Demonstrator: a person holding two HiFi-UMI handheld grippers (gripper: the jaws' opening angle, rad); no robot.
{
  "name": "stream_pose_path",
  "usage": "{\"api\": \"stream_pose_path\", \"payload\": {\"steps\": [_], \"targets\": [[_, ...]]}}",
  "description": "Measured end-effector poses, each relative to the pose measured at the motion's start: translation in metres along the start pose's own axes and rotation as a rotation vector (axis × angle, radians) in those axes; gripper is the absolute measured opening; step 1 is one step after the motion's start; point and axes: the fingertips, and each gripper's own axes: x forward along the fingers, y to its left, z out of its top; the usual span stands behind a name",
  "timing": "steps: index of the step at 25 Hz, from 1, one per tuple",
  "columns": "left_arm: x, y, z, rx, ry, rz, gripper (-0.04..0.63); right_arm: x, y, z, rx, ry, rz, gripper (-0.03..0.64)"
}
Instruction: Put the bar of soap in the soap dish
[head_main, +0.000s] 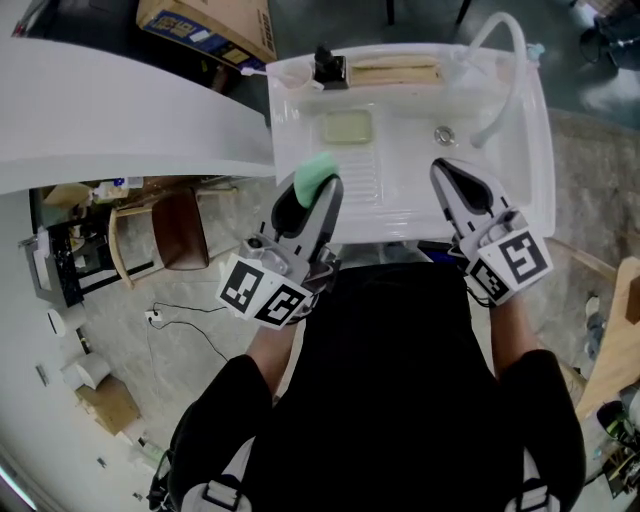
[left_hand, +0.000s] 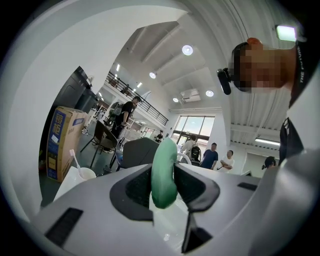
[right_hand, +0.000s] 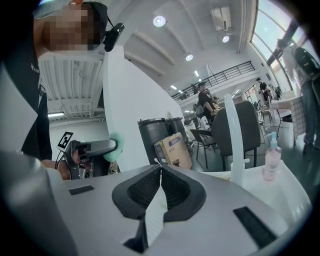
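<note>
My left gripper (head_main: 310, 190) is shut on a green bar of soap (head_main: 316, 171), held on edge over the near left part of the white sink (head_main: 520, 150). In the left gripper view the soap (left_hand: 164, 172) stands upright between the two dark pads. A pale green soap dish (head_main: 346, 127) lies in the basin just beyond the soap. My right gripper (head_main: 447, 172) hovers over the sink's near right side, shut with nothing in it; its pads (right_hand: 150, 190) meet at the tips. The right gripper view also catches the left gripper (right_hand: 95, 147) with the soap (right_hand: 116, 145).
A black fitting (head_main: 328, 67) and a wooden tray (head_main: 395, 72) sit on the sink's back ledge. A drain (head_main: 444, 135) and a white hose (head_main: 505, 70) are at the right. A cardboard box (head_main: 210, 25), a white counter (head_main: 120, 120) and a chair (head_main: 165, 235) stand left.
</note>
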Motion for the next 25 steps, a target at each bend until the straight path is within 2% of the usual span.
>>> {"api": "stream_pose_path", "payload": {"steps": [9, 25], "targets": [[0.022, 0.024, 0.002, -0.02, 0.018, -0.058, 0.126, 0.021, -0.01, 0.007, -0.015, 0.017, -0.057, 0.025], [0.05, 0.077, 0.004, -0.118, 0.078, -0.142, 0.126, 0.077, -0.018, 0.014, -0.007, 0.077, -0.138, 0.025]]}}
